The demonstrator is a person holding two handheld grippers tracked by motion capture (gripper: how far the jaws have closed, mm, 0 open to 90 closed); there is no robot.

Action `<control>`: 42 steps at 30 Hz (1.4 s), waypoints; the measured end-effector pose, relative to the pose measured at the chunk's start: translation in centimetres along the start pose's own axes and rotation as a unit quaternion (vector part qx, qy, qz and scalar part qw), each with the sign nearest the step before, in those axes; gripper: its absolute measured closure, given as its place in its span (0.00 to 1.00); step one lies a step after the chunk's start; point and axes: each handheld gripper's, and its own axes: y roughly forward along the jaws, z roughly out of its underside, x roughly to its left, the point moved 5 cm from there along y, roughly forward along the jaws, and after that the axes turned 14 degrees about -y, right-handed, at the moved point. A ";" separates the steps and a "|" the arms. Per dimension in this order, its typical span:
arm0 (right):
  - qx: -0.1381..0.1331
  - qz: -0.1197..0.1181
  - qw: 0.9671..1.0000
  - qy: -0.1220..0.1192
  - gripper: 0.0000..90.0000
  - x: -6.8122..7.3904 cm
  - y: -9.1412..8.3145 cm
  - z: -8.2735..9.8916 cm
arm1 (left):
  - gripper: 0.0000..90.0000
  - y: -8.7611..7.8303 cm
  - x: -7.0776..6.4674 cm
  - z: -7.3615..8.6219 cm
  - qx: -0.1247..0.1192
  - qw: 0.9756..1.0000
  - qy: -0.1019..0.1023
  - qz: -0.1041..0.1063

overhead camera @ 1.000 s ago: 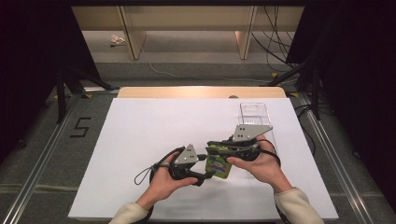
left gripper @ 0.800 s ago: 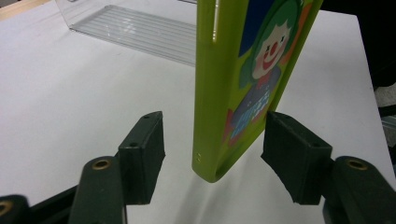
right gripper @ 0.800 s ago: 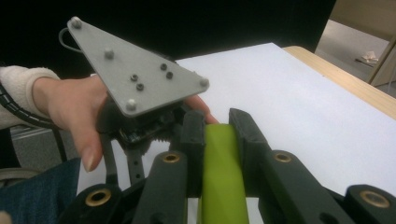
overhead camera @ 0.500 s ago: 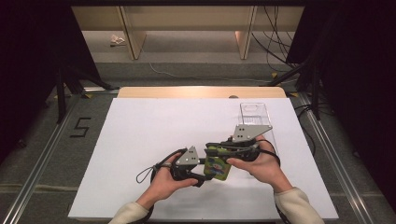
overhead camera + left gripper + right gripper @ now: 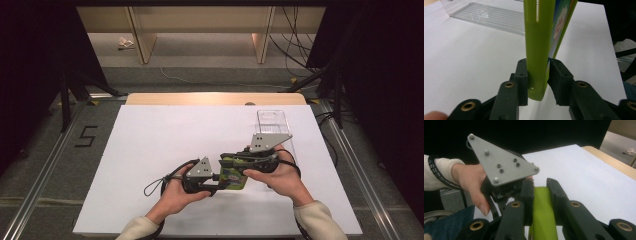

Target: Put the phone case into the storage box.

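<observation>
**Green book held between two grippers above the table's near edge**

A person stands at a white table (image 5: 150, 150), a gripper in each hand, both meeting over the near part of the table, a little right of its middle.

On the left, the left hand (image 5: 177, 192) holds the left gripper (image 5: 216, 181), pointed rightward. Its jaws have just been closing, and in the left gripper view the pads sit against both faces of a thin green book (image 5: 537, 50), clamped near its lower end. The book looks like a slim picture book with a glossy green spine and a cartoon cover; it stands on edge in that view, which probably suits a hand-over or a two-point hold.

Further right, the right gripper (image 5: 239, 161) has its jaws together on the same book (image 5: 233, 175); in the right gripper view the green spine (image 5: 541, 210) is squeezed between the black pads. The right hand (image 5: 277, 175) steadies it from above. With both grips on, the book is carried off the table.

Beyond, toward the far right corner, a clear plastic tray (image 5: 272, 122) lies flat on the table, likely where the book belongs.
</observation>
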 end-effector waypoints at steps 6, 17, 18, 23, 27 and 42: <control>-0.008 -0.003 1.000 0.000 0.86 0.0 0.0 0.0 | 0.86 -0.3 0.2 -0.1 -0.002 1.000 -0.008 -0.006; -0.008 -0.006 1.000 -0.001 0.86 0.0 0.0 0.0 | 0.86 -0.3 0.2 0.0 0.002 1.000 -0.010 -0.002; -0.007 -0.006 1.000 -0.002 0.86 0.0 0.0 0.0 | 0.86 -0.3 0.2 0.0 0.001 1.000 -0.011 -0.002; -0.009 -0.005 1.000 -0.007 0.84 -0.1 -0.1 0.0 | 0.86 -0.4 0.3 -0.1 0.000 1.000 -0.011 0.001; -0.007 0.005 1.000 -0.015 0.80 -0.2 -0.2 -0.1 | 0.86 -0.5 0.2 -0.2 -0.003 1.000 -0.013 0.005; -0.037 0.105 0.994 -0.016 0.19 -1.4 -0.7 -0.5 | 0.86 -1.0 0.7 -0.7 -0.023 0.999 -0.030 -0.033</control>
